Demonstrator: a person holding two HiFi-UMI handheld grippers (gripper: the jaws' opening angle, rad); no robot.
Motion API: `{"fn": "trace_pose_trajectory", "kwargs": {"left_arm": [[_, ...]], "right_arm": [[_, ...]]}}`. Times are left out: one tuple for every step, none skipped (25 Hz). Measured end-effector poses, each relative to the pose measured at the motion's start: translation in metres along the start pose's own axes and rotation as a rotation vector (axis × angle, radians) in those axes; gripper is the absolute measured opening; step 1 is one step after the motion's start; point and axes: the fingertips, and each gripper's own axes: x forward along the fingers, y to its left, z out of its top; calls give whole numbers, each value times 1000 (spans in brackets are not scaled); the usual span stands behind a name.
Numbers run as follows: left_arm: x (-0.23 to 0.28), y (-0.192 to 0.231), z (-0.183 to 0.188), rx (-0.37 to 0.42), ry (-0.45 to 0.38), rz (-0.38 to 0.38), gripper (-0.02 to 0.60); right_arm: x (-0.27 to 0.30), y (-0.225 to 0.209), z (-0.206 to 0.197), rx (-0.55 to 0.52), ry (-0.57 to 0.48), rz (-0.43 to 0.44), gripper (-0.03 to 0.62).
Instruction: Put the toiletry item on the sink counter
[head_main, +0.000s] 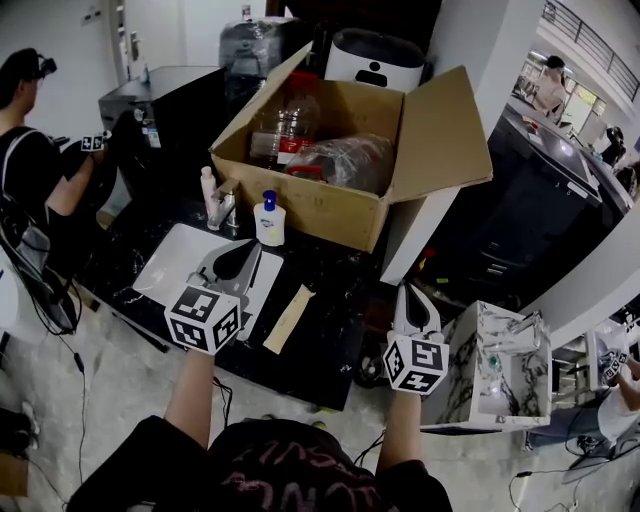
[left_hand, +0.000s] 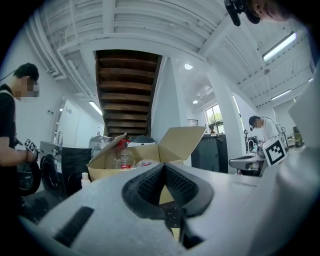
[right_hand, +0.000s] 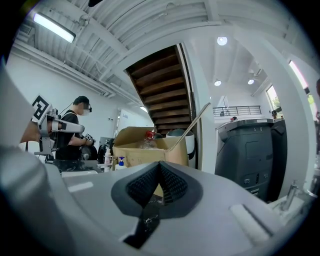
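Setting: an open indoor test lab or workshop, not a home.

Evidence:
- Bare white ceiling beams (left_hand: 150, 22), a strip light (right_hand: 52, 27) and the underside of a wooden staircase (left_hand: 127, 90).
- Mock bathroom stands: a dark marbled counter (head_main: 330, 335) with a white sink (head_main: 170, 262), and a second small sink unit (head_main: 495, 365).
- A cardboard box (head_main: 335, 215) sits on the counter, and cables (head_main: 42, 292) hang beside it.
- Another person (head_main: 25, 150) at left holds a marker cube (head_main: 92, 143).

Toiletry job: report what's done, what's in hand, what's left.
Done, it seems: a white pump bottle stands upright on the dark counter, between the sink and the cardboard box. In hand: nothing; the left gripper and right gripper are both shut and empty, apart from the bottle. Left: possibly nothing, though the box holds clear bottles.
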Motion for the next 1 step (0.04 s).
{"fn": "trace_pose_trajectory", "kwargs": {"left_arm": [[0, 2, 1, -5, -1, 1, 0]], "right_arm": [[2, 0, 1, 2, -3, 0, 8]]}}
